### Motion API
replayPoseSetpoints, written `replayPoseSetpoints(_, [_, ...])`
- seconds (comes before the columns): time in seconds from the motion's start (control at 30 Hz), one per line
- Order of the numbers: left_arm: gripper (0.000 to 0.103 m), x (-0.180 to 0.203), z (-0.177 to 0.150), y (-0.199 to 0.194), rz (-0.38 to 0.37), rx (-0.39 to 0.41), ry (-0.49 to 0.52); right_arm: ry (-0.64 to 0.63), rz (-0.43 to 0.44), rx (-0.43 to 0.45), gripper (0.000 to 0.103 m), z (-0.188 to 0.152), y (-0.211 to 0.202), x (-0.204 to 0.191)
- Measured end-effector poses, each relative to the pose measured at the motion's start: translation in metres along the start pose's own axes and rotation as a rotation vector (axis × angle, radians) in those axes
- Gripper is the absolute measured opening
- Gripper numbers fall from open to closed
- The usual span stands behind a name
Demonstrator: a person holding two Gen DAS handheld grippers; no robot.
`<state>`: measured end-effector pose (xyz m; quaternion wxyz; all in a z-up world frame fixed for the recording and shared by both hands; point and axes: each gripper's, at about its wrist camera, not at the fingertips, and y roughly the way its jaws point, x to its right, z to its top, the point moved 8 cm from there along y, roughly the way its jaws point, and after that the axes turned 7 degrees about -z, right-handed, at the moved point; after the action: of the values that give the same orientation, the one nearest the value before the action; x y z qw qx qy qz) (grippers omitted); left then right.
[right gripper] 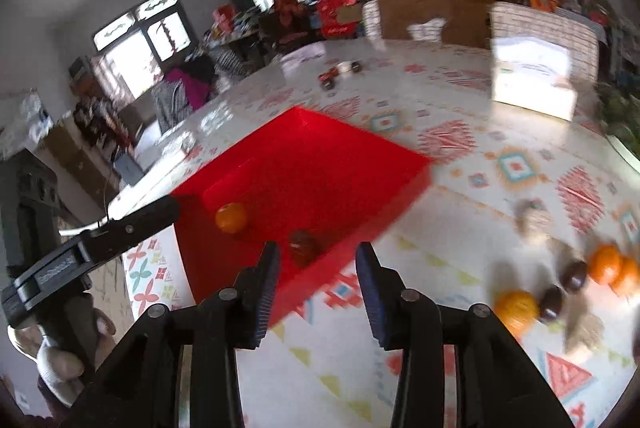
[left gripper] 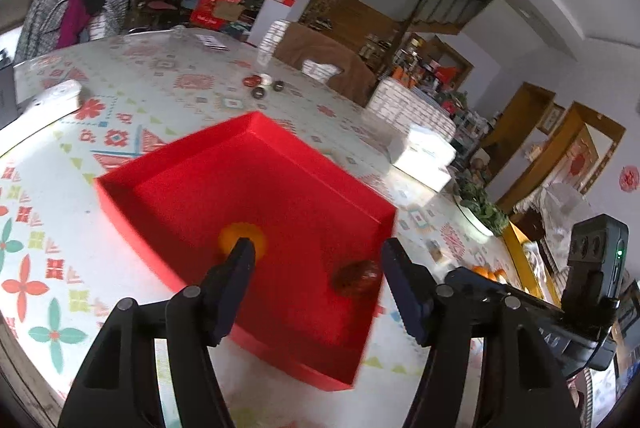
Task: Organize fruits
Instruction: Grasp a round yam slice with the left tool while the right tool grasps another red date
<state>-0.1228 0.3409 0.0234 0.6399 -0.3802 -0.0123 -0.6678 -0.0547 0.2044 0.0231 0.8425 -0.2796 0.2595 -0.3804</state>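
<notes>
A red open box (left gripper: 280,180) sits on the patterned table. Inside it lie an orange (left gripper: 242,240) and a dark brown fruit (left gripper: 356,278). My left gripper (left gripper: 318,256) hovers open over the box's near side, with nothing between its fingers. In the right wrist view the same box (right gripper: 320,156) holds the orange (right gripper: 231,217) and the brown fruit (right gripper: 304,246). My right gripper (right gripper: 318,250) is open and empty above the box's near corner. On the table to its right lie oranges (right gripper: 516,310), two dark fruits (right gripper: 552,302) and blurred pale pieces (right gripper: 532,220).
A white carton (left gripper: 424,156) stands beyond the box near the table's far edge, and a bowl of greens (left gripper: 478,208) lies to the right. Small dark items (left gripper: 262,84) lie farther back. A hand (right gripper: 60,348) holds the left gripper's handle at the table's left edge.
</notes>
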Motion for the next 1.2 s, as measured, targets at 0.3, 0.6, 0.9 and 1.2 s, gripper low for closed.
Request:
replayPoseSetpoints(0.3, [0.067,0.063,-0.018,-0.001,-0.066,-0.027,0.093,0.195,-0.150,0.056,0.043,-0.027,-0.068,0.092])
replayPoseSetpoints(0.6, [0.071,0.103,-0.025,-0.002,-0.111,-0.027,0.131,0.341,-0.283,0.139,0.043,-0.053,-0.153,0.176])
replayPoseSetpoints(0.9, [0.076,0.136,-0.034,0.036,-0.136,-0.109,0.176,0.360,-0.415,0.159,0.059,-0.054,-0.201,0.252])
replayPoseSetpoints(1.2, [0.046,0.185,-0.091,0.104,-0.201,-0.332,0.295,0.437,-0.381,0.022,0.059,-0.085,-0.135,0.281])
